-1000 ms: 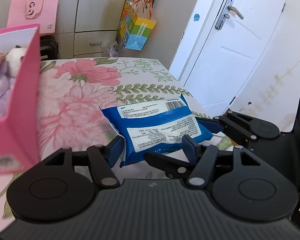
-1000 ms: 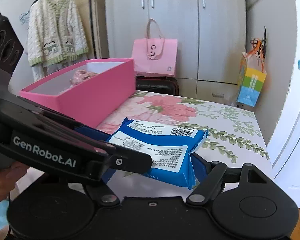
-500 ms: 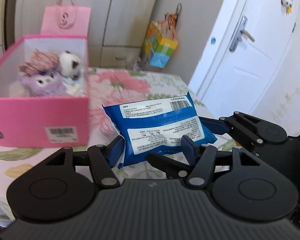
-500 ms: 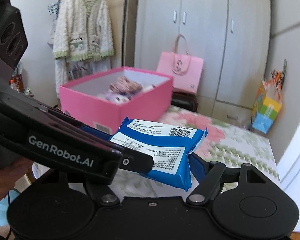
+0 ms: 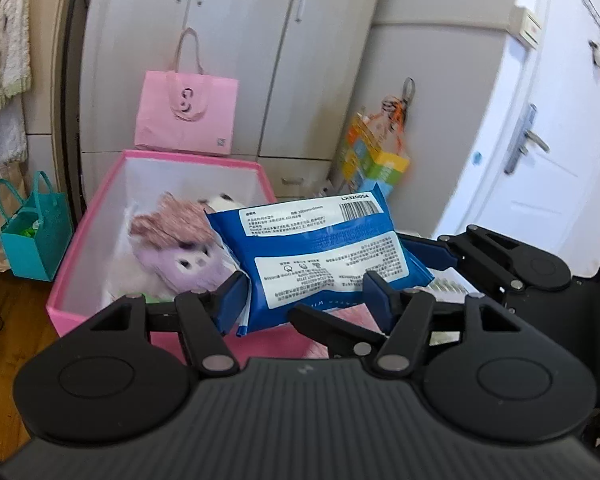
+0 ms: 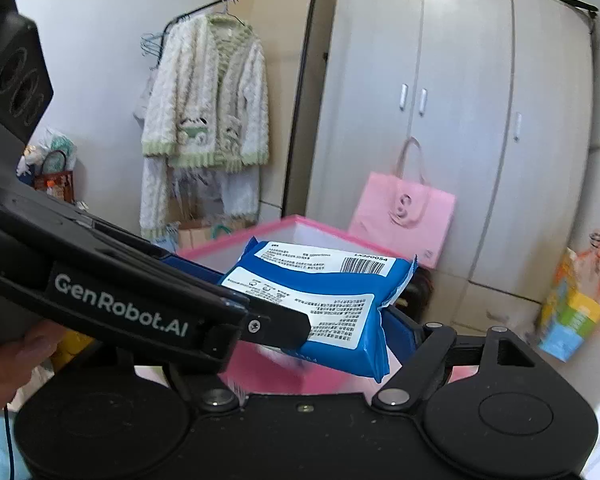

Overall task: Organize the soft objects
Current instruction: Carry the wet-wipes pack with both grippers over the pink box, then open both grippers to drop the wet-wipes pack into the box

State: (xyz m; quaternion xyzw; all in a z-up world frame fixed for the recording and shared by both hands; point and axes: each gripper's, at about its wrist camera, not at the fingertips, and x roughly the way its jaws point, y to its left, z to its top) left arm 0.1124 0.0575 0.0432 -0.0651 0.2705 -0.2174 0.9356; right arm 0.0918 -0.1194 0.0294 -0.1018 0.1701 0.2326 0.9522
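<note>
I see tall grey wardrobe doors (image 5: 228,60) behind the open pink cardboard box (image 5: 72,280). Above its rim, left tongs (image 5: 304,292) clamp the blue plastic wipes pack (image 5: 320,256); right tongs (image 6: 340,320), opening, flank it.

We see a pink paper bag (image 5: 186,118) standing in front of the grey wardrobe (image 5: 236,40). A teal bag (image 5: 36,236) sits on the wooden floor (image 5: 8,320). A bright gift bag (image 5: 376,156) hangs on the wall near the white door (image 5: 548,120). A fluffy white and green cardigan (image 6: 206,92) hangs on a black clothes rail (image 6: 300,80).
</note>
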